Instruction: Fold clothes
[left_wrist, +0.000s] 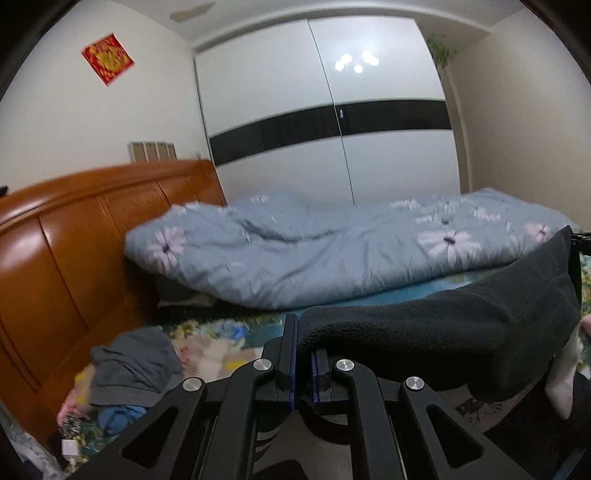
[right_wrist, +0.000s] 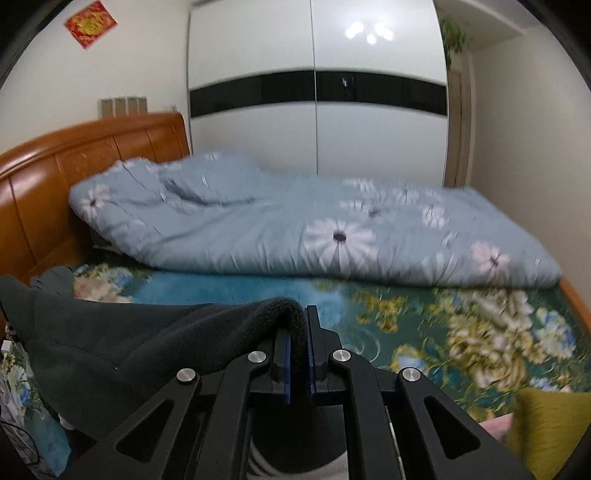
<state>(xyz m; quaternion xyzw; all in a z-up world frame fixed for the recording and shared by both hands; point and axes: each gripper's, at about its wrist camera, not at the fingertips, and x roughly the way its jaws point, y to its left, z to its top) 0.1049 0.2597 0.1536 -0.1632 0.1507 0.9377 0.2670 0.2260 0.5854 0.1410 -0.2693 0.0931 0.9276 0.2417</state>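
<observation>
Left tool (left_wrist: 303, 343): clenched on dark fleece garment (left_wrist: 424, 332), thick, napped, charcoal, slung toward 3 o'clock. Right tool (right_wrist: 298, 332): clenched on same garment, slung toward 9 o'clock, above floral bedsheet (right_wrist: 406, 325). Beyond, 12 o'clock: blue flowered duvet (right_wrist: 295, 229); white wardrobe (right_wrist: 314, 129).

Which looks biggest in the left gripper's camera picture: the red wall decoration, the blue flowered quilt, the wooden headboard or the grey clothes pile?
1. Blue flowered quilt
2. Wooden headboard, roughly as big; hard to rank these two.
3. Grey clothes pile
4. Red wall decoration, farthest away, so perhaps larger than it appears.
</observation>
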